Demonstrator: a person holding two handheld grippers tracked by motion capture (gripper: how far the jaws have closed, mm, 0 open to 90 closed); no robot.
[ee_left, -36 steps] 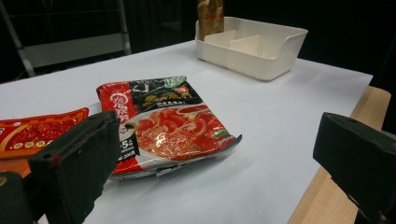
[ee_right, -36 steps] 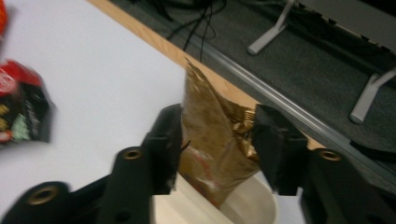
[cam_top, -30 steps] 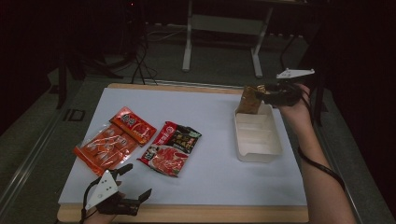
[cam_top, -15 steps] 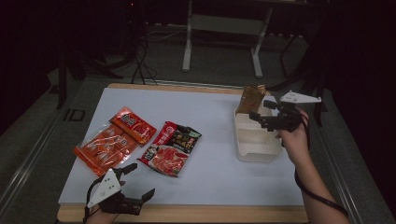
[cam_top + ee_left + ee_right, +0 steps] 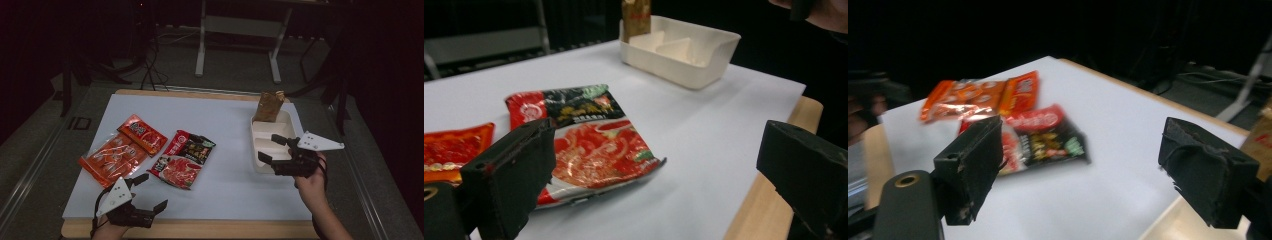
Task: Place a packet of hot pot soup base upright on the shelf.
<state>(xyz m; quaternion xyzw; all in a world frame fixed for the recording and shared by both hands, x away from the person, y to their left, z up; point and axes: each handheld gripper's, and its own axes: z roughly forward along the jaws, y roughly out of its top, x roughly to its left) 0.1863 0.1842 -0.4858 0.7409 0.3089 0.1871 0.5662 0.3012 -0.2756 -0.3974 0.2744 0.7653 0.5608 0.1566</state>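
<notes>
Three snack packets lie on the white table sheet: a red-and-black noodle packet [image 5: 183,158] [image 5: 589,140] [image 5: 1040,137] in the middle, an orange packet [image 5: 112,159] [image 5: 960,100] at the left, and a smaller orange-red packet [image 5: 142,134] behind it. A cream divided tray [image 5: 272,140] [image 5: 684,55] sits at the right, with a brown packet [image 5: 269,106] [image 5: 635,17] standing upright in its far end. My left gripper [image 5: 150,192] [image 5: 659,180] is open near the front edge, short of the noodle packet. My right gripper [image 5: 272,149] [image 5: 1088,170] is open and empty, over the tray's near end.
The wooden table edge [image 5: 200,229] runs along the front under the white sheet [image 5: 220,120]. Behind the table, a metal frame stand [image 5: 237,45] and cables sit on the dark floor. Bare sheet lies between the noodle packet and the tray.
My right gripper has pulled back from the brown packet at the tray's far end toward the near end of the tray, empty. The brown packet stays standing. The left gripper barely moved.
</notes>
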